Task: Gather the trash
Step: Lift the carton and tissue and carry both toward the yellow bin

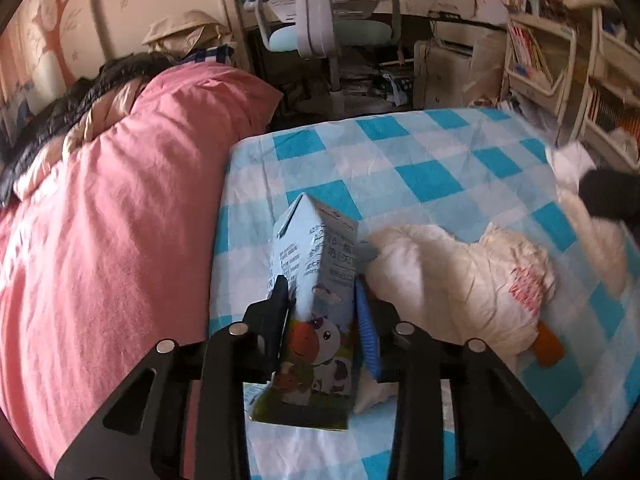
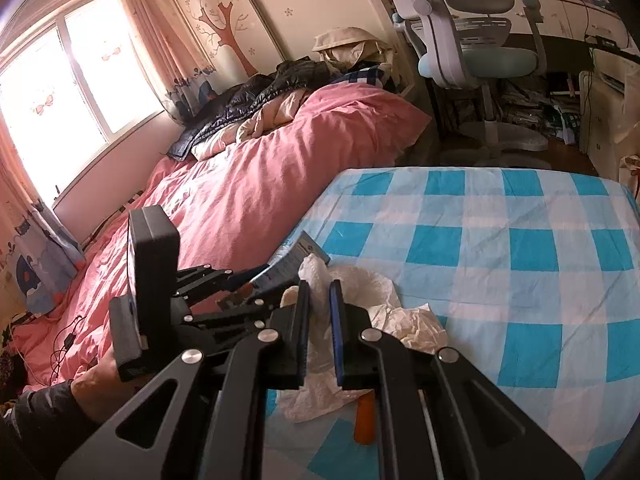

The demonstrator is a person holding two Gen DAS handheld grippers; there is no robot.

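A light-blue milk carton [image 1: 316,264] with a cartoon cow stands upright on the blue-and-white checked sheet [image 1: 432,168]. My left gripper [image 1: 322,300] is shut on the carton's lower half, one finger on each side. Right of it lies a crumpled white plastic bag [image 1: 460,280] with red print, and an orange object [image 1: 550,344] pokes out beneath it. In the right wrist view my right gripper [image 2: 320,296] is shut on a fold of the white bag [image 2: 384,312]. The left gripper [image 2: 268,278] and carton [image 2: 298,256] are just to its left. The orange object [image 2: 364,420] shows below.
A pink duvet [image 1: 120,220] with a dark jacket [image 2: 256,96] on it fills the left side. Beyond the bed's far edge stand a desk chair [image 1: 332,28], a desk and bookshelves [image 1: 536,52]. A dark blurred shape [image 1: 608,196] sits at the right edge. A person's hand [image 2: 100,380] holds the left gripper.
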